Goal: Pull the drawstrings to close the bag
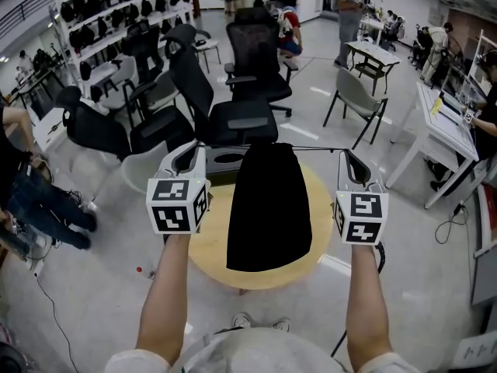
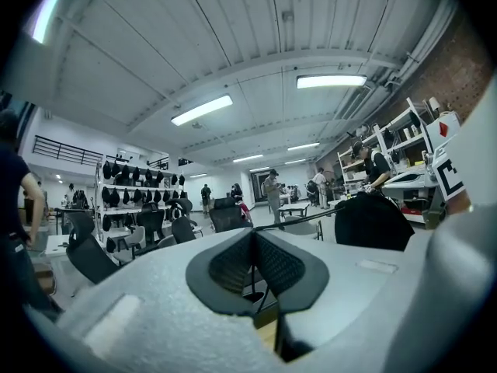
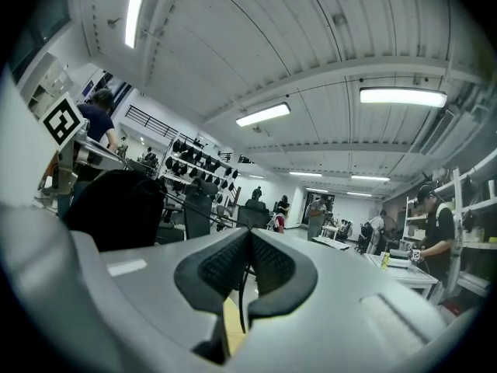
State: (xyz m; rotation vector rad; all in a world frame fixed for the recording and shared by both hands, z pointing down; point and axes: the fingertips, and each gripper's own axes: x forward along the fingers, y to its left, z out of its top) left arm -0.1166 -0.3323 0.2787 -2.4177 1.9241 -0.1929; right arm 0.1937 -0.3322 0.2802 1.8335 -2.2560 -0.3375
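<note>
A black drawstring bag lies on a round wooden table, its gathered top pointing away from me. A thin black drawstring runs taut from the bag's top out to both sides. My left gripper is left of the bag's top and shut on the left cord. My right gripper is on the right side, shut on the right cord. In the left gripper view the pads pinch the cord and the bag hangs at the right. In the right gripper view the gripper pinches the cord, with the bag at the left.
Black office chairs stand close behind the table, with a grey chair further right. A white desk lines the right side. A person is at the left, and more people are at the back.
</note>
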